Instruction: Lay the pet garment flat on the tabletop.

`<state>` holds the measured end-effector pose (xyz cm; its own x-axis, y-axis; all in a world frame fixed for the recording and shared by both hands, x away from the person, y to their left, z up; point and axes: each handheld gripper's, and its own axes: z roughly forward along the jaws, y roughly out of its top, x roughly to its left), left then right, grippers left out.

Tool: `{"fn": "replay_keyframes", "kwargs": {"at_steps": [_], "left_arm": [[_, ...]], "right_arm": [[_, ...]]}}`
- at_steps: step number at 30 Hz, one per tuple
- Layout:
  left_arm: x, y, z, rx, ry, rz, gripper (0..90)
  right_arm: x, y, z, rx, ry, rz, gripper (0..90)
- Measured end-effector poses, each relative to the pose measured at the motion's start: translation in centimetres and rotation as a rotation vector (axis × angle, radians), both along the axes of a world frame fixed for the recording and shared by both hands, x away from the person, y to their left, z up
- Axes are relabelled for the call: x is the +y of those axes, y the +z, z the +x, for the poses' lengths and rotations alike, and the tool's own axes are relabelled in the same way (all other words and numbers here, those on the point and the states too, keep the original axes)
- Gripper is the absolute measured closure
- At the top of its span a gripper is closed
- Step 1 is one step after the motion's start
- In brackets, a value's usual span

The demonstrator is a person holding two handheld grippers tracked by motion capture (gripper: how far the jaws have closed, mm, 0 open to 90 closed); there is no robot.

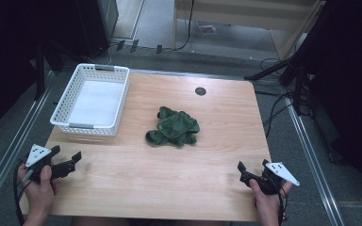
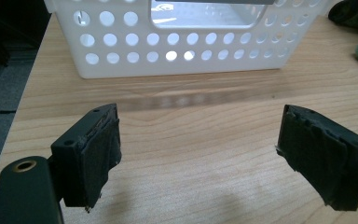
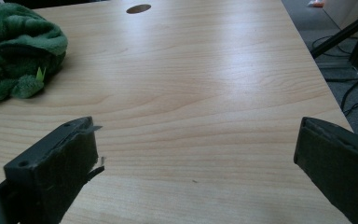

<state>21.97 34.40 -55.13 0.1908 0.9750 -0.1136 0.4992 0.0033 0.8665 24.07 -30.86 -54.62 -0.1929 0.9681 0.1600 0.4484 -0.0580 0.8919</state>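
The crumpled green towel (image 1: pixel 173 127) lies in a heap at the centre of the high view, on the bare wooden table (image 1: pixel 136 183) and well apart from both tools, probably so that either one can reach it. The white perforated basket (image 1: pixel 92 100) sits at the upper left, just beside the table's edge, and seems meant to receive the cloth. The left gripper (image 1: pixel 68 161) rests at the lower left and the right gripper (image 1: pixel 252 169) at the lower right, each with its 2 jaws spread wide and nothing between them (a ready pose, by the look of it).

Harder to read: the towel's folds hide its shape and edges. In the left gripper view the basket (image 2: pixel 182 42) is cut off at the top. In the right gripper view the towel (image 3: pixel 14 51) runs off the upper left.
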Motion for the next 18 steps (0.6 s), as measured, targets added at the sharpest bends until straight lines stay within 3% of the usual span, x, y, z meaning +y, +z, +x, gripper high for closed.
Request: {"fn": "replay_keyframes", "kwargs": {"at_steps": [8,15,18], "left_arm": [[-0.2,0.0,0.3,0.005,0.001,0.004,13.1],[0.4,0.0,0.5,-0.004,0.116,-0.022,13.2],[0.2,0.0,0.6,-0.008,0.131,0.007,13.2]], "right_arm": [[0.2,0.0,-0.1,-0.009,-0.003,-0.028,0.0],[0.9,0.6,-0.2,0.005,0.035,0.005,3.2],[2.1,1.4,0.0,-0.006,0.059,-0.041,3.2]]}}
